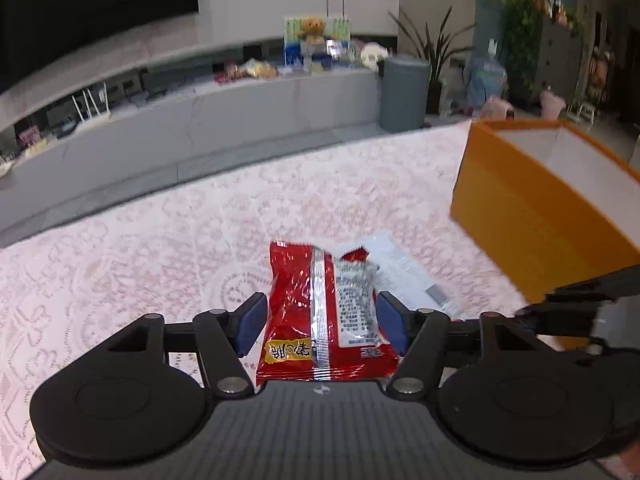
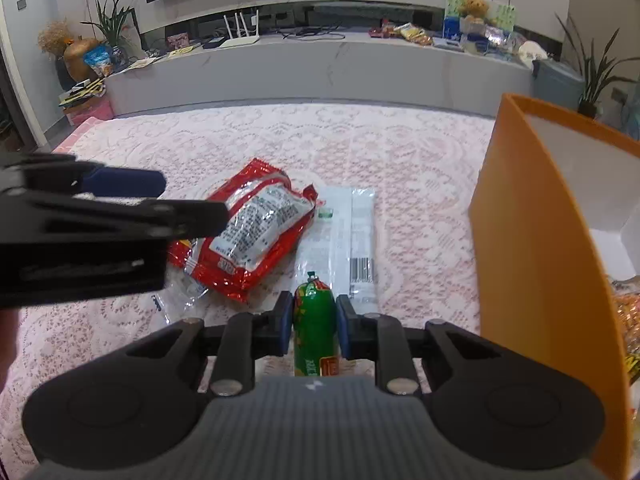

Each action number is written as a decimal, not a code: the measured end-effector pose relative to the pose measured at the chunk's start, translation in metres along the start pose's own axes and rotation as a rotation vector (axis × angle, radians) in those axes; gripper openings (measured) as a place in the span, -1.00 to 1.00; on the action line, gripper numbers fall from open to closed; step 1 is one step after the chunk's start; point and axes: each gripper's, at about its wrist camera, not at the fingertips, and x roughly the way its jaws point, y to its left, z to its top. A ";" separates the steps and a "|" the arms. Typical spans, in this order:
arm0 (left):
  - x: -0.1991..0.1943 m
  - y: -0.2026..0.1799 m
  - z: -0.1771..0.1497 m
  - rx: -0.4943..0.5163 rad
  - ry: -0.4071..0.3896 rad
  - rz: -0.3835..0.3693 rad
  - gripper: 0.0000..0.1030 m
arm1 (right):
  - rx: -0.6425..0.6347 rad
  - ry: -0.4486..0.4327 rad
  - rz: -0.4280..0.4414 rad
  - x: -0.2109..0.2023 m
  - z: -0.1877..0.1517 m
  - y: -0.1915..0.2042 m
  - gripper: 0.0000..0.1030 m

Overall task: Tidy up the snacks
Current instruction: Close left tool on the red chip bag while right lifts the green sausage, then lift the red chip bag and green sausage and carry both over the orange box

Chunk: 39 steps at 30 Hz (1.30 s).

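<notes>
Left hand-held gripper point(image 1: 320, 322) straddles the red snack packet point(image 1: 326, 312), blue pads close on either side of it. Whether they actually press the foil is hard to tell from the left wrist view, and in the right wrist view the nearer finger hides the contact. The packet lies seam side up on the pink lace table point(image 1: 160, 240), partly over a clear white wrapper point(image 1: 404, 268).

Over on the right, the right hand-held gripper point(image 2: 311, 326) has its pads narrowed tight against a green sausage stick point(image 2: 314, 320), gripping it lengthwise between the fingers, its crimped tip pointing away from the camera. Beneath it lies the same clear white wrapper, barcode showing.

The orange box point(image 2: 520, 240) stands open just to the right, white inside, with some orange-gold packets already in its bottom.
</notes>
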 end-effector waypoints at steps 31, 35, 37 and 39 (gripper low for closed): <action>0.063 -0.003 0.016 0.062 0.174 0.009 0.63 | 0.002 0.102 0.032 -0.004 -0.021 -0.006 -0.60; 0.047 -0.007 0.020 0.084 0.132 0.067 0.62 | 0.016 0.094 0.032 -0.008 -0.020 -0.008 -0.60; 0.034 -0.007 0.023 0.075 0.107 0.067 0.62 | 0.017 0.083 0.038 -0.012 -0.019 -0.008 -0.61; 0.018 -0.006 0.027 0.062 0.083 0.077 0.62 | 0.018 0.068 0.047 -0.020 -0.018 -0.007 -0.61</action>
